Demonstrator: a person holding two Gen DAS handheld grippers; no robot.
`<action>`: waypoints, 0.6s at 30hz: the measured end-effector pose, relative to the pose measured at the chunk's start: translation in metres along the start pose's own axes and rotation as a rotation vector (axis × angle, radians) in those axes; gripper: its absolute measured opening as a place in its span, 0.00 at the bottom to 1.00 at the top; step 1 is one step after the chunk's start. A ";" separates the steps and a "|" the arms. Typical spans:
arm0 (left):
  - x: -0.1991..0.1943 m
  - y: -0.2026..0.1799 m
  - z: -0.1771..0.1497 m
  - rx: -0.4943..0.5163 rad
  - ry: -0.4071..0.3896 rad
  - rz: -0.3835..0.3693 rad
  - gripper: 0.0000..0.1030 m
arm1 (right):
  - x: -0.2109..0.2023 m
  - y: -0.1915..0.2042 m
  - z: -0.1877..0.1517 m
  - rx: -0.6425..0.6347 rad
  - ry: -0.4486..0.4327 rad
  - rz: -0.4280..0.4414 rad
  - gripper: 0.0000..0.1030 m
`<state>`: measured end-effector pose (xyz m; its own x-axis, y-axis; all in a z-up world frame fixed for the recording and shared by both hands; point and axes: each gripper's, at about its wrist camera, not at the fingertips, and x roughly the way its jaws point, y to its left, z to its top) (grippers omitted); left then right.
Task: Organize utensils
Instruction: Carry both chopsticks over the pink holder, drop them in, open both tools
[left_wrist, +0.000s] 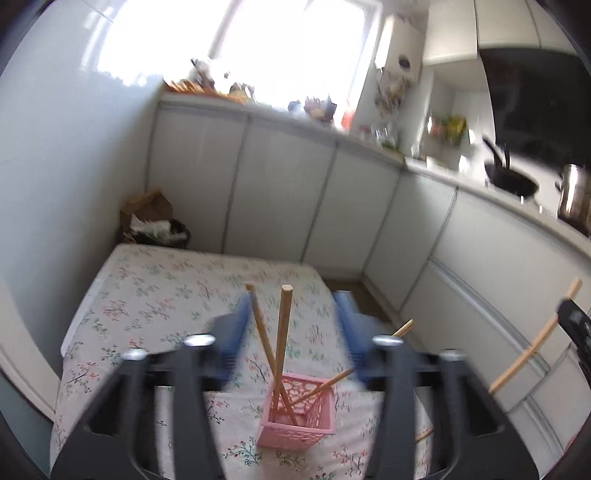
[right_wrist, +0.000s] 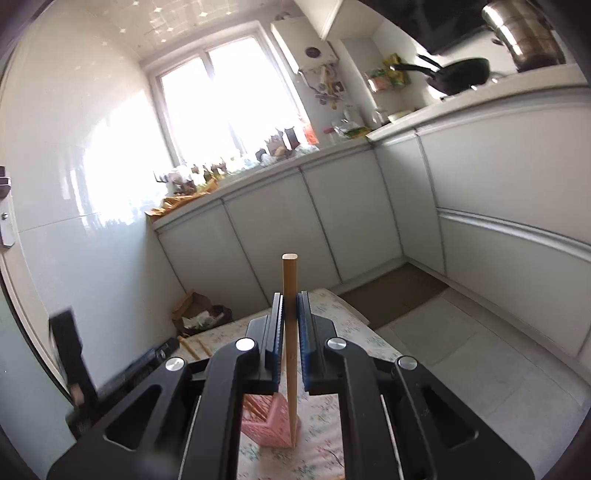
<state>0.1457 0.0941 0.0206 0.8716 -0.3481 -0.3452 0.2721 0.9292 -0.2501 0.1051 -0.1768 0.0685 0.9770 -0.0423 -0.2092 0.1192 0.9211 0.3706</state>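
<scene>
The right gripper (right_wrist: 290, 332) has its two blue pads nearly closed on a wooden chopstick (right_wrist: 290, 295), pinching it partway along its length; the stick stands almost upright, its blunt top poking above the jaws and its lower end reaching down to the near corner of a pink basket (right_wrist: 267, 424), though whether the tip sits inside the rim or just against the outer wall cannot be told from this view. The left gripper (left_wrist: 291, 343) hangs above the same basket (left_wrist: 299, 417) with its jaws wide apart and nothing between them, blurred as if in motion. In the basket stand three chopsticks (left_wrist: 284, 332), two leaning up toward the camera and one slanting off to the right. The basket rests on a table covered by a floral cloth (left_wrist: 155, 295). From the left view the held stick (left_wrist: 535, 343) shows at the far right, beside the dark edge of the right gripper. Judging by this, the right hand is the one placed to act: the stick's long axis already points down at the basket, so the drop depends on its tip being over the opening
</scene>
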 end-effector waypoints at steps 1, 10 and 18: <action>-0.012 0.003 0.002 -0.020 -0.041 0.005 0.67 | 0.002 0.005 0.003 -0.009 -0.010 0.012 0.08; -0.070 0.048 0.013 -0.142 -0.180 0.199 0.87 | 0.050 0.049 -0.011 -0.083 -0.032 0.049 0.08; -0.061 0.078 0.005 -0.159 -0.116 0.252 0.91 | 0.090 0.067 -0.054 -0.162 -0.004 0.032 0.08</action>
<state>0.1162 0.1886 0.0264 0.9466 -0.0848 -0.3110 -0.0172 0.9501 -0.3115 0.1912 -0.0979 0.0257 0.9805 -0.0134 -0.1959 0.0585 0.9723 0.2261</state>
